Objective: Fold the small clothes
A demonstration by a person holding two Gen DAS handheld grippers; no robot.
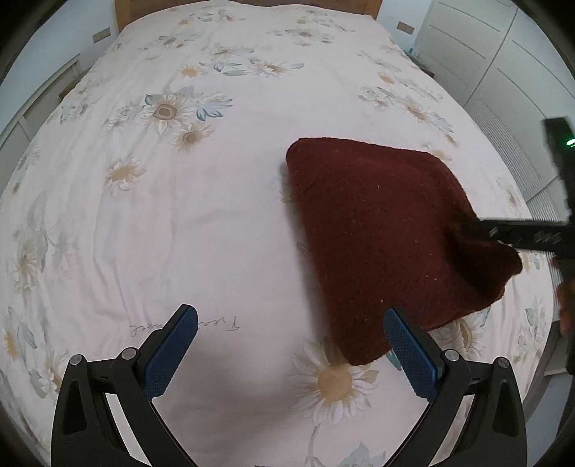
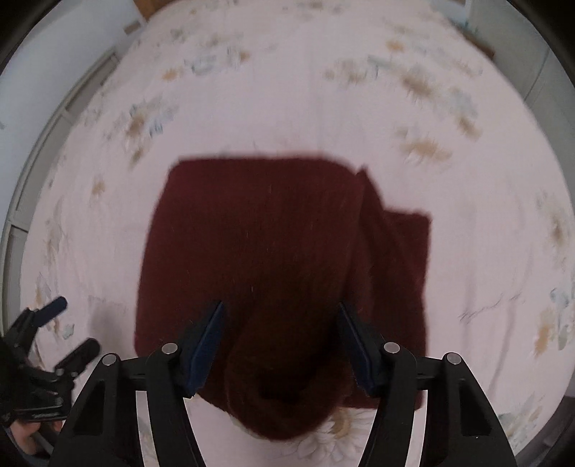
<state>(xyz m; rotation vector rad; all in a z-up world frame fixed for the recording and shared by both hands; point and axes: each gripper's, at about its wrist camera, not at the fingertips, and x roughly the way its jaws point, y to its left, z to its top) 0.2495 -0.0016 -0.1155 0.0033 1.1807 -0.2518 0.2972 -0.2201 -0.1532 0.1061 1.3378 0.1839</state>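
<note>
A dark red knitted garment (image 1: 373, 233) lies folded on the floral bedsheet (image 1: 201, 215), its near right corner drawn up in a bunch. In the right wrist view my right gripper (image 2: 280, 309) points down over the garment (image 2: 258, 233), and that raised bunch fills the gap between its blue pads (image 2: 208, 341), touching both. A black finger of the right gripper (image 1: 521, 235) reaches that corner in the left wrist view. My left gripper (image 1: 290, 316) stands open over bare sheet just left of the garment, with nothing between its fingers. It also shows at the lower left as the left gripper (image 2: 72, 328).
The bed fills both views, with a wooden headboard (image 1: 248, 5) at the far end. White cabinet doors (image 1: 503, 64) stand to the right of the bed and a pale wall to the left. A hand (image 2: 25, 436) holds the left gripper's handle.
</note>
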